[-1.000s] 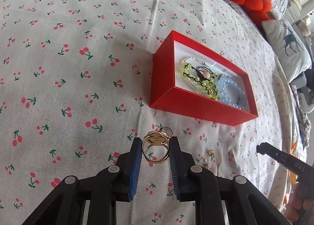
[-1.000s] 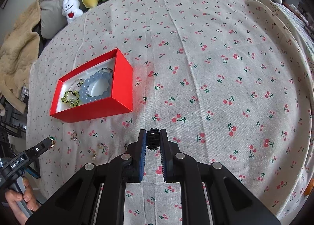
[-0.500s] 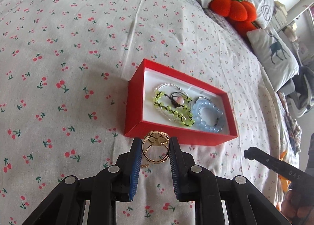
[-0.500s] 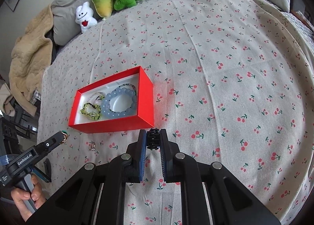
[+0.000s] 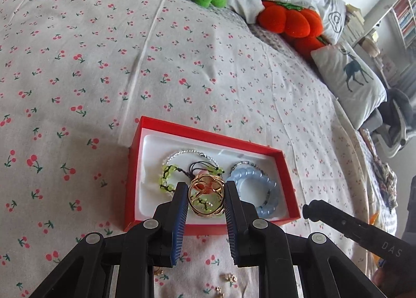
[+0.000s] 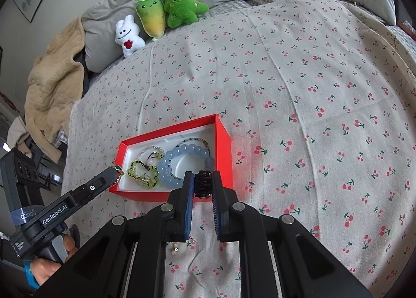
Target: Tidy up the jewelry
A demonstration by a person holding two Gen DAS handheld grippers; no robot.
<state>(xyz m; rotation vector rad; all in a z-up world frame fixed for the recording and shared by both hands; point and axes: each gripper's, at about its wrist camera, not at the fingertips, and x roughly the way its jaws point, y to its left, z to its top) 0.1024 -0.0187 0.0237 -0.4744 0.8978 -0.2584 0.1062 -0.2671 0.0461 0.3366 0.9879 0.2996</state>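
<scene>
both grippers pinch jewelry over the red box: left gripper fingers clamp a gold ring, right gripper a black ring.

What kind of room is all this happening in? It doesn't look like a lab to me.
Most likely a bedroom at home: the red jewelry box sits on a bed with a cherry-print sheet, and plush toys and pillows lie along its head.

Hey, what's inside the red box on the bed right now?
Inside the red box lie a blue bead bracelet, a yellow-green bead bracelet and a clear bead strand. Its near corners are hidden behind the fingers and what they hold.
</scene>
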